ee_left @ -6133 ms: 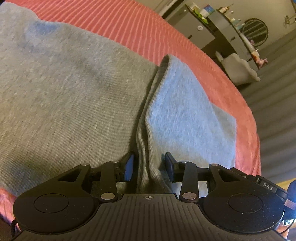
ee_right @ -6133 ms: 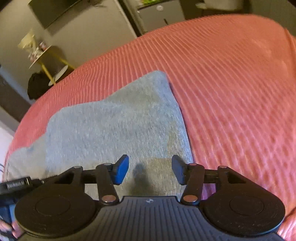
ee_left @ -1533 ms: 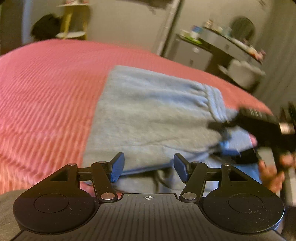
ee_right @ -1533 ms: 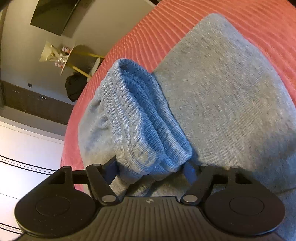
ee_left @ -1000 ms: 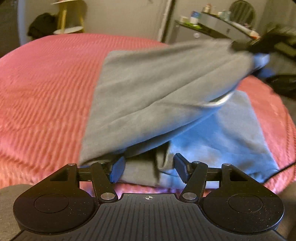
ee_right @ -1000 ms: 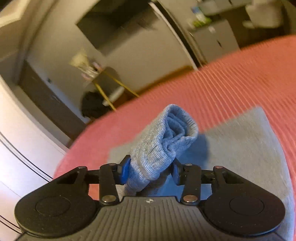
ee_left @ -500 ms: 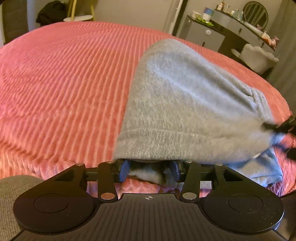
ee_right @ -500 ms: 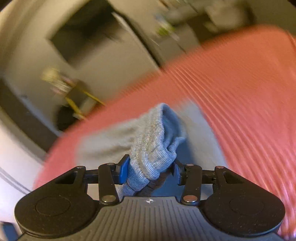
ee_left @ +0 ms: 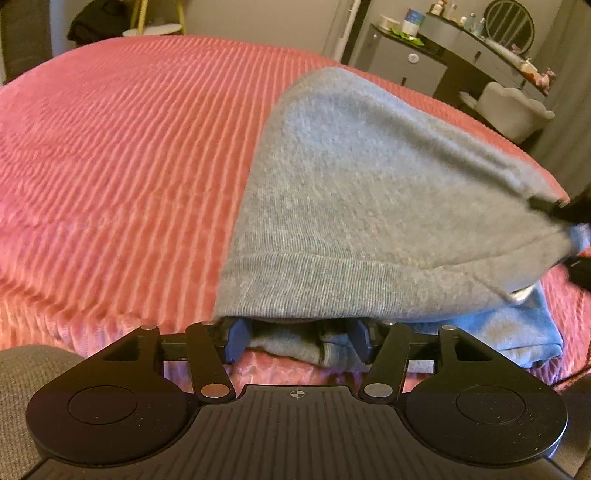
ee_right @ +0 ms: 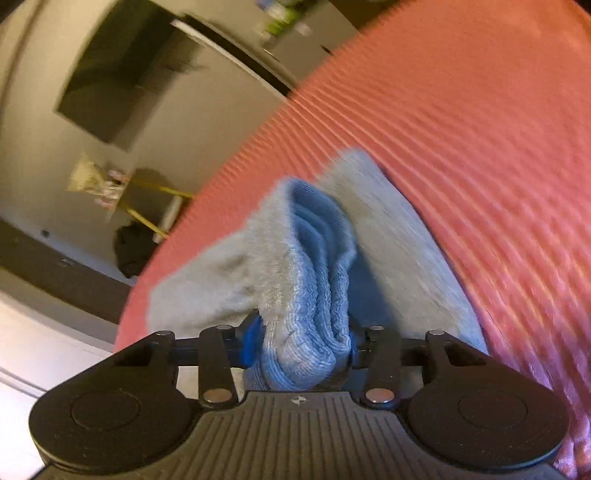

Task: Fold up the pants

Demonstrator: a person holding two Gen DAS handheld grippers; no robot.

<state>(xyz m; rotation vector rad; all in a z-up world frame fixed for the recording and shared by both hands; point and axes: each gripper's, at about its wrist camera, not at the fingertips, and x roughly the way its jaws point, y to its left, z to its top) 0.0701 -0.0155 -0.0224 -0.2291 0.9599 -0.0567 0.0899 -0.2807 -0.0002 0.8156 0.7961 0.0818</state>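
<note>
- Bedspread (ee_left: 122, 155): red-pink, ribbed in parallel ridges, soft. Fills most of both views; spreads ahead and to both sides of each gripper. Near edge cut off by gripper body; blurred in right wrist view.
- Pants (ee_left: 369, 206): grey knit, fleecy face, fine-ribbed hem band along near edge. Upper layer raised like a tent just ahead of left gripper (ee_left: 297, 341), draping over its fingertips; bluer lower layer lies flat on bedspread, ahead-right. Far-right corner pulled up toward dark blurred shape at frame edge, hard to make out.
- Left gripper: black, blue pads. Tips partly hidden under hem; fabric fold sits between jaws, but can't tell if pinched or just spread around it.
- Right gripper (ee_right: 301, 345): jaws pressed onto bunched ribbed waistband (ee_right: 314, 295), thick roll standing up from between them. Rest of pants trails ahead, left and right, motion-blurred.
- Bkgd: dresser (ee_left: 424, 62), round mirror (ee_left: 511, 20), small, far ahead-right of left gripper.
</note>
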